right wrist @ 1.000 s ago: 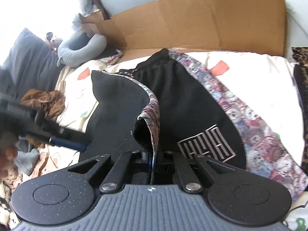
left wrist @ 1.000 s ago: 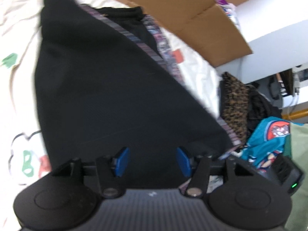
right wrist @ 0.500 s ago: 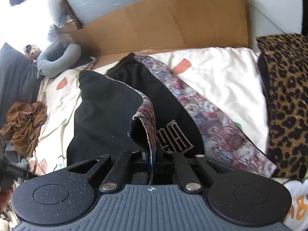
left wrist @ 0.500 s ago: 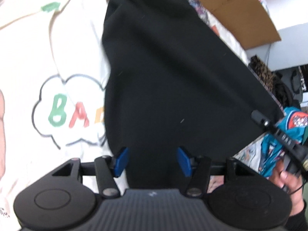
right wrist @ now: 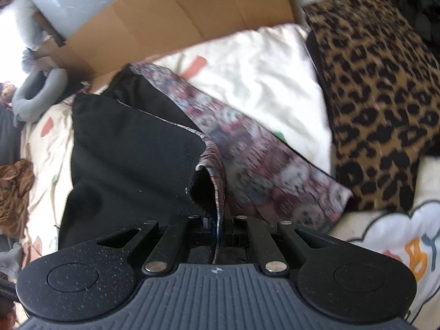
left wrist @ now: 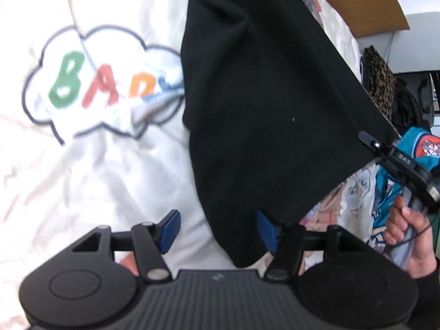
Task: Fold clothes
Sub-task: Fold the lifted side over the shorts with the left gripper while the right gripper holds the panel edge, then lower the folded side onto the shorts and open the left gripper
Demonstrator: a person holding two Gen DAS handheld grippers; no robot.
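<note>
While the left gripper (left wrist: 217, 229) hovers with its blue-padded jaws wide and holding nothing, a black garment (left wrist: 264, 110) hangs and drapes just ahead of it, its lower tip dipping between the jaws. White bedsheet (left wrist: 82, 165) lies beneath, printed with a cloud and coloured letters. Farther right in the left view, the right gripper (left wrist: 370, 140) pinches the garment's corner; a hand (left wrist: 407, 233) grips its handle. From the right wrist view, the right gripper's jaws are closed narrow on the garment's patterned hem, the cloth rising in a fold from the bed. Cardboard (right wrist: 178, 19) stands behind the bed. Leopard-print cushion (right wrist: 379, 96) sits at the right, touching the garment's patterned edge (right wrist: 261, 151).
</note>
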